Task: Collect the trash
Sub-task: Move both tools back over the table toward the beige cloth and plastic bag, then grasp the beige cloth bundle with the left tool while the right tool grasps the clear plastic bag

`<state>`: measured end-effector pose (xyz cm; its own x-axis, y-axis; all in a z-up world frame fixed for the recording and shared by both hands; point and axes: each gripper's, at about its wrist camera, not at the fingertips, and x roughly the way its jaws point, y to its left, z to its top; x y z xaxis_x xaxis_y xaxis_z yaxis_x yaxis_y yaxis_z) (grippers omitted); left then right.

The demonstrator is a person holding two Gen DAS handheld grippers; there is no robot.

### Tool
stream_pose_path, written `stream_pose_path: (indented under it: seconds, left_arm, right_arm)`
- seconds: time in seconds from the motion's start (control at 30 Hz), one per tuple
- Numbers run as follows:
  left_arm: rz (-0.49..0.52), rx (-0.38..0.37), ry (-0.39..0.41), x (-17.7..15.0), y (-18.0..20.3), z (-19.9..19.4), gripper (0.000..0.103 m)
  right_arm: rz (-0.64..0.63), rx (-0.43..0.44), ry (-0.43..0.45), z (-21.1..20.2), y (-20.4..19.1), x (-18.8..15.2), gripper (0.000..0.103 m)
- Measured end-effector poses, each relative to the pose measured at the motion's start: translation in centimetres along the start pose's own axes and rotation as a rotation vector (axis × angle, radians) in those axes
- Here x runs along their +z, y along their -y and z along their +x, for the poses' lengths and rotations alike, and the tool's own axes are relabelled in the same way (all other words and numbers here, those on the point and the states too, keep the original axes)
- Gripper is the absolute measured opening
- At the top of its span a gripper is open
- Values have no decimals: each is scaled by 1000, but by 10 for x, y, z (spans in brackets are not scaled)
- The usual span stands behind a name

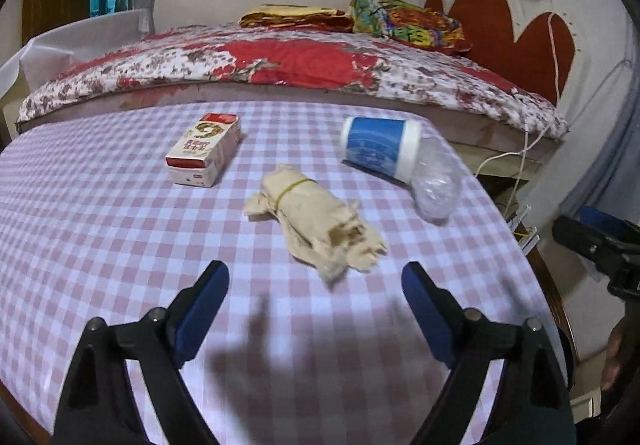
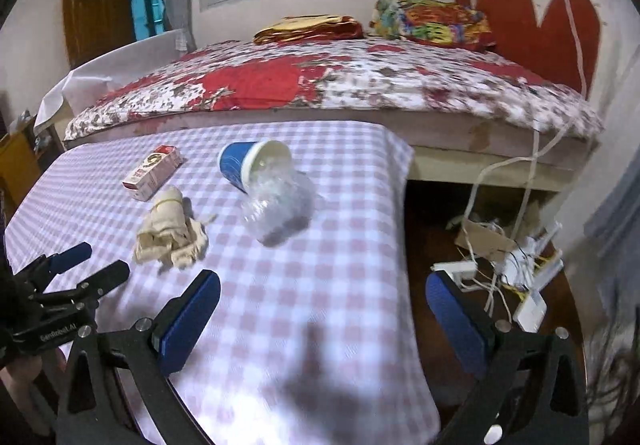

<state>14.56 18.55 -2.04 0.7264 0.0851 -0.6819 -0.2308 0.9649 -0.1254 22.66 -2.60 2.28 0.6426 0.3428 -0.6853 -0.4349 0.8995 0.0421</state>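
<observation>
On the pink-checked tablecloth (image 1: 100, 245) lies a crumpled beige paper bundle (image 1: 316, 217) (image 2: 172, 229) bound with a rubber band. My left gripper (image 1: 316, 273) stands open just short of its near end, with nothing between the fingers. Farther back a red-and-white carton (image 1: 206, 149) (image 2: 154, 171) lies flat. To the right a blue paper cup (image 1: 380, 145) (image 2: 248, 165) lies on its side with a clear plastic bag (image 1: 436, 181) (image 2: 280, 205) spilling out. My right gripper (image 2: 323, 279) is open over the table's right edge, empty, nearer than the cup.
A bed with a red floral quilt (image 1: 300, 61) runs along the table's far side, with folded blankets on it. On the floor right of the table lie white cables and a power strip (image 2: 516, 269). The table's right edge (image 2: 404, 245) drops off beside my right gripper.
</observation>
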Motion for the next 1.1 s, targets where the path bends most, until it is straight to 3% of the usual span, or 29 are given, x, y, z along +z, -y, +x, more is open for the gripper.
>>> stream_pose_path:
  seconds: [0.3,0.5,0.57,0.7,0.77,0.87,1.1]
  left_arm:
    - [3,-4,-27,20,0,38,89]
    - [15,-11,-92,29,-5,70,76]
    - [22,-24,-117,30,-6,77,57]
    - [30,-53,-113,28,-8,76,50]
    - [37,-58,-106,27,-7,74,45]
    - [43,-68,-99,27,-6,72,40]
    - [43,-99,-67,24,-1,58,33]
  right_arm:
    - [-20,33,-45,53,-11,16,103]
    - [-44,66,-86,87,-19,21,95]
    - [-43,74,-99,97,-21,23,91]
    - [-27,106,-112,111,-25,30,87]
    - [-28,109,-127,118,-28,33,79]
    - [-13,129,-150,122,-26,30,49]
    - [1,132,-110,99,-16,22,44]
